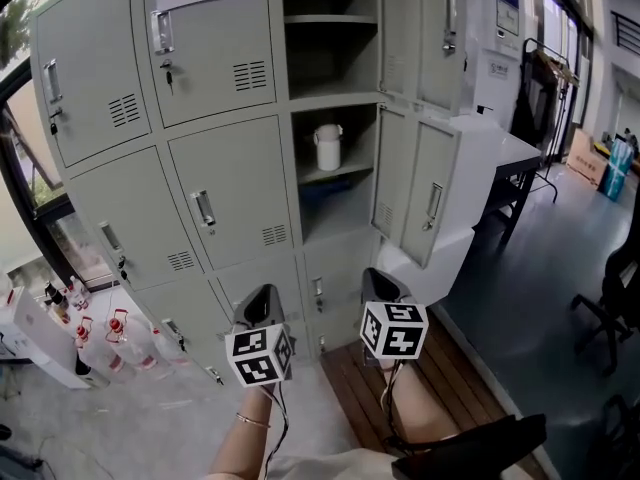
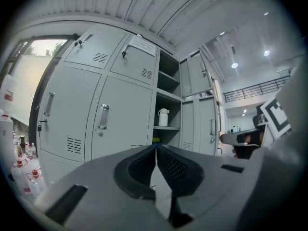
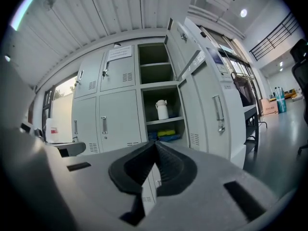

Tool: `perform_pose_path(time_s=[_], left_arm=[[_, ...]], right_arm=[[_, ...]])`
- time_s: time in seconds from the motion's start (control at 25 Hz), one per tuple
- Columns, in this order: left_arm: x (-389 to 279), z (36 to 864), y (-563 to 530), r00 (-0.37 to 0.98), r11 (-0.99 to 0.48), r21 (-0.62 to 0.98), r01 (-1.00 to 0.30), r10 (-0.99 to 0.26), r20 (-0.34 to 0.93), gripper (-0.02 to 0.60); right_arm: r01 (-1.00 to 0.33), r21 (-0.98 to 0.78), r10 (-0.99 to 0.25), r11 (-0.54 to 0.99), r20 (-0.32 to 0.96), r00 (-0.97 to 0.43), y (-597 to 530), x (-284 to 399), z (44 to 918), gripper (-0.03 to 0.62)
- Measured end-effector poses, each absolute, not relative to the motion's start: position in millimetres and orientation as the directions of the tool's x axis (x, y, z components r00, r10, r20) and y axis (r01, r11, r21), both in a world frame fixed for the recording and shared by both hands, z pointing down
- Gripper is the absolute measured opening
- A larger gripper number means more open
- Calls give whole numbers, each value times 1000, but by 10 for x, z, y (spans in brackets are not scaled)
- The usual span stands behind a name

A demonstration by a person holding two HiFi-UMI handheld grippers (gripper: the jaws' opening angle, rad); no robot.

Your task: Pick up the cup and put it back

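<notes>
The cup (image 1: pixel 327 147) is a white lidded vessel standing upright on a shelf in the open locker column, well ahead of both grippers. It also shows in the left gripper view as the cup (image 2: pixel 163 117) and in the right gripper view as the cup (image 3: pixel 161 109). My left gripper (image 1: pixel 258 306) is held low in front of the lockers, its jaws shut with nothing between them (image 2: pixel 156 149). Beside it, my right gripper (image 1: pixel 380 284) is likewise shut and empty (image 3: pixel 155 144). Neither gripper touches the cup.
Grey lockers (image 1: pixel 215 198) fill the wall, and open doors (image 1: pixel 432 203) swing out at the right of the cup's column. Yellow and blue items (image 3: pixel 166 134) lie on the shelf below. Several bottles (image 1: pixel 100 346) stand on the floor at left; a table (image 1: pixel 520 158) and chair (image 1: pixel 615 288) are at right.
</notes>
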State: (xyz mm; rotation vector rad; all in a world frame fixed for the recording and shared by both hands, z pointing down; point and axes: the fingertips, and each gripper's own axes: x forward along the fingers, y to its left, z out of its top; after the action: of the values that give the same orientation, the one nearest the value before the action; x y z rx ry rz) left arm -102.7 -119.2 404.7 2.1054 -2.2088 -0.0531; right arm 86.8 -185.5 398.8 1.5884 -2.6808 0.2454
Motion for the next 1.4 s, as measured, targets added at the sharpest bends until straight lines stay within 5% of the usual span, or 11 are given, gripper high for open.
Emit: perform_pose_path(time_s=[1.4], left_arm=[[-1856, 3886, -3465, 136, -136, 100, -986, -991, -4, 12]], right_arm=[[-938, -81, -937, 337, 72, -343, -3878, -117, 3859, -8]])
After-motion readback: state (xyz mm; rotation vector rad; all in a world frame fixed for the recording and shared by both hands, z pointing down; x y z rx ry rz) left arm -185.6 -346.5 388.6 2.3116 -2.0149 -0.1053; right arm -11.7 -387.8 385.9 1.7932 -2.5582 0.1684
